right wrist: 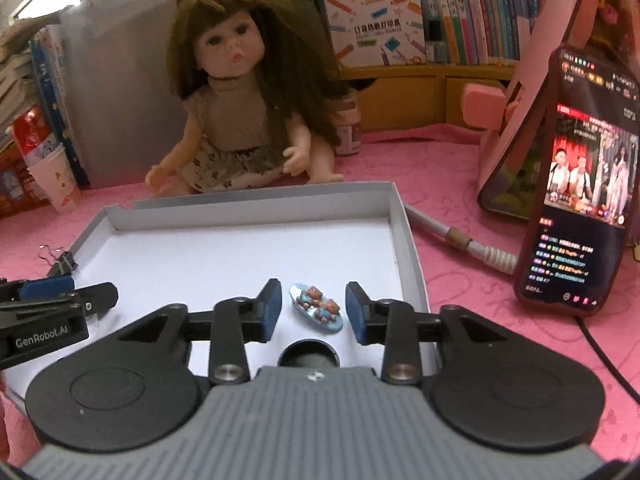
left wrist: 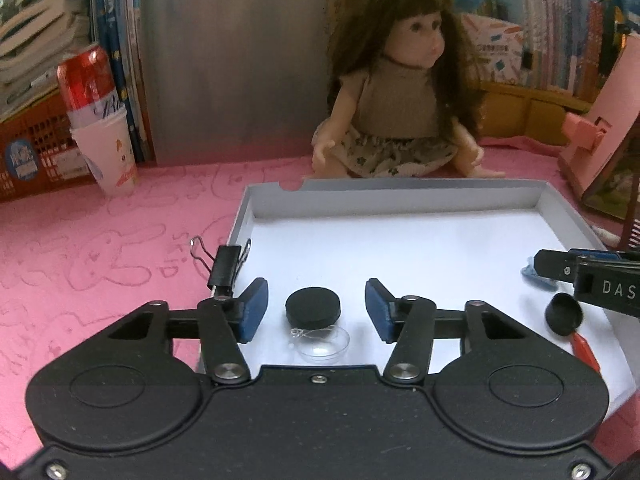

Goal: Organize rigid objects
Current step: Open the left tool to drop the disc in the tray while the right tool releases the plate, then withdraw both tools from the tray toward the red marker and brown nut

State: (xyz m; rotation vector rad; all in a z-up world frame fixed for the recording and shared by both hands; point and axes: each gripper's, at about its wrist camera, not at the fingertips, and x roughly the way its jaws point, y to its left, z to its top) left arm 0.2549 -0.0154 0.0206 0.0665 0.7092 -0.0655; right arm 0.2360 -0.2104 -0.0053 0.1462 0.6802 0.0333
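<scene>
A shallow white box lid (left wrist: 400, 196) lies on the pink mat. My left gripper (left wrist: 316, 308) is open over its near left part, its fingers either side of a black round cap (left wrist: 313, 307) with a clear plastic dome (left wrist: 322, 345) just in front. My right gripper (right wrist: 312, 308) is open over the lid's (right wrist: 256, 208) near right part, around a small blue oval charm with two bears (right wrist: 318, 307). A black cup-shaped cap (right wrist: 308, 354) sits just below it; it also shows in the left wrist view (left wrist: 563, 314). A black binder clip (left wrist: 226, 266) sits at the lid's left edge.
A doll (left wrist: 400, 96) sits behind the lid. A red can in a paper cup (left wrist: 96, 120) and an orange crate stand at the left. A phone (right wrist: 584, 184) on a pink stand, with its cable, is at the right. Books line the back.
</scene>
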